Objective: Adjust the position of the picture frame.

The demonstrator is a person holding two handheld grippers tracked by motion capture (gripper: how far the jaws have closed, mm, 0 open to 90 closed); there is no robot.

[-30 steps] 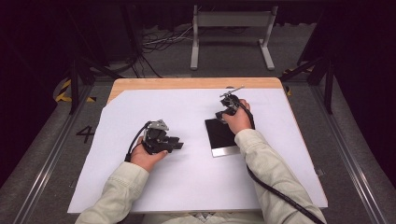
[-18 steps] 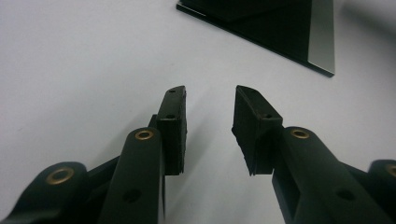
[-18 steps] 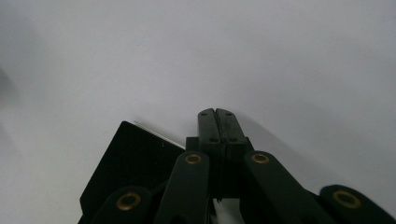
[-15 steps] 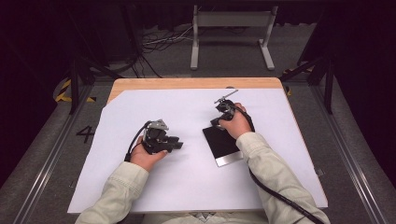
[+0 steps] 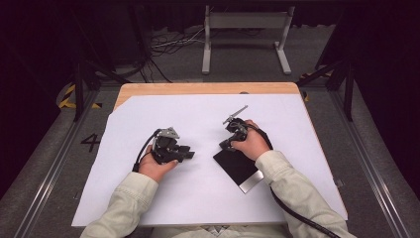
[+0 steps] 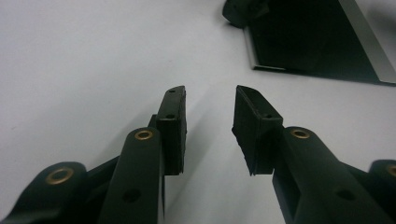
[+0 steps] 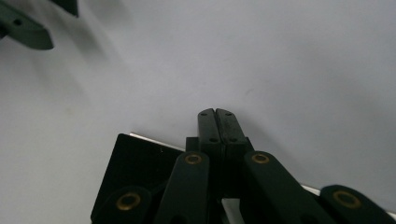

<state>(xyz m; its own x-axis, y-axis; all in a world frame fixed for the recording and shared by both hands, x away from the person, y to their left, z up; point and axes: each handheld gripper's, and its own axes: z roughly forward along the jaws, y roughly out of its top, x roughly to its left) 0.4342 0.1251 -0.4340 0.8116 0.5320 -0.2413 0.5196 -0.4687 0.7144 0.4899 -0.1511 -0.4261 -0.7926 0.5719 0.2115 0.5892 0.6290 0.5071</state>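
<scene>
A flat black plate (image 5: 235, 166) with a silver edge lies on the white sheet (image 5: 208, 203), right of centre. My right gripper (image 5: 224, 145) rests at the plate's far left corner with its jaws shut flat against each other and nothing between them. In the right gripper view the shut tips (image 7: 215, 114) reach just past the plate (image 7: 135, 172) onto the sheet. My left gripper (image 5: 190, 154) lies low on the sheet to the left, pointing at the plate. Its jaws are open and empty (image 6: 208, 95), with the plate (image 6: 303, 42) a short way ahead.
The white sheet covers most of a wooden table (image 5: 198, 88). A metal stand (image 5: 245, 34) and loose cables (image 5: 168, 47) sit on the floor behind. The left gripper's jaw (image 7: 23, 28) shows at the top left of the right gripper view.
My right gripper has moved left and toward the person, and the black plate has slid and turned with it. The left gripper has stayed where it was.
</scene>
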